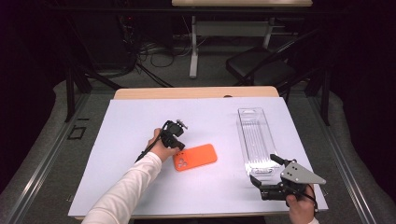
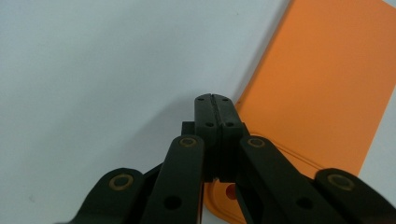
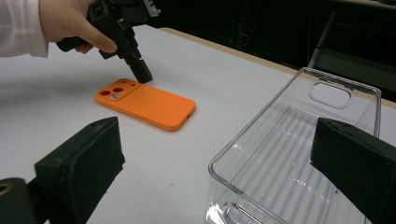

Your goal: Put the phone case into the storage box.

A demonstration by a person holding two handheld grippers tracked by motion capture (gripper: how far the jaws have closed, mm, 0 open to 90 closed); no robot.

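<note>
Left tongs (image 3: 141, 72) closed, empty, tip at the camera corner of the orange phone case (image 1: 196, 157). Case lies flat on the tabletop (image 1: 140, 121), left of the clear tray (image 1: 254, 140). Right tongs (image 1: 266, 171) wide open at the tray's near end, holding nothing.

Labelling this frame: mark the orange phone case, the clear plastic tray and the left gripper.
orange phone case (image 1: 196, 157), high view, middle of its back.
clear plastic tray (image 1: 243, 135), high view, left wall.
left gripper (image 3: 141, 72), right gripper view, shut jaw tips beside the case's camera corner.
</note>
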